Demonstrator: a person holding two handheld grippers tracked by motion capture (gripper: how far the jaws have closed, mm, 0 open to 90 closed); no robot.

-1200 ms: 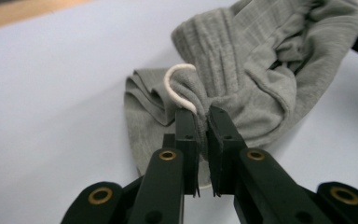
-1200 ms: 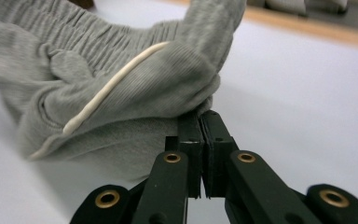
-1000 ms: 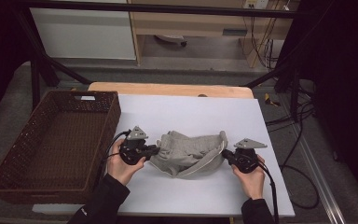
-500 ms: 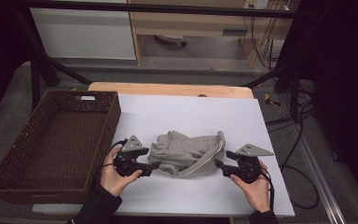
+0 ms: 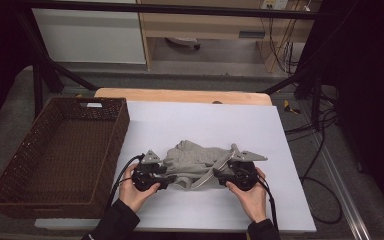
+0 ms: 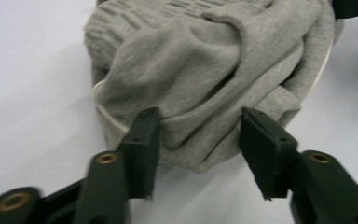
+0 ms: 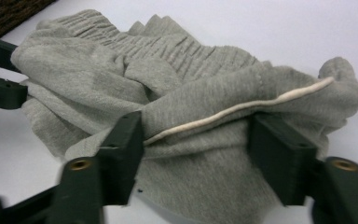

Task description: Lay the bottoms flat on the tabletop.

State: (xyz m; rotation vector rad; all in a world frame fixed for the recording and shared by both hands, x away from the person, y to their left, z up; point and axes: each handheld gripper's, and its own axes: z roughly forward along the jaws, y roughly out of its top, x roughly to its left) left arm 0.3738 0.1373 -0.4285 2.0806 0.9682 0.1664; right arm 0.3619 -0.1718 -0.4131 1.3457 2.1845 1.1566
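Note:
A crumpled grey garment with a cream cord lies on the white table top. My left gripper is at its left end. In the left gripper view the left gripper is open, with a fold of the grey garment between the jaws, which have just been closing. My right gripper is at the garment's right end. The right gripper is open too. Its jaws have just been closing around a bunch of the garment and its cord.
A dark wicker basket stands at the table's left edge, close to the person's left hand. A wooden strip runs along the table's far edge. Cables lie on the floor to the right.
Both grippers were shut on the garment's ends, let go and opened. Both hands drew back a little toward the near edge, and the jaws now straddle the cloth again. The garment sits lower and more bunched.

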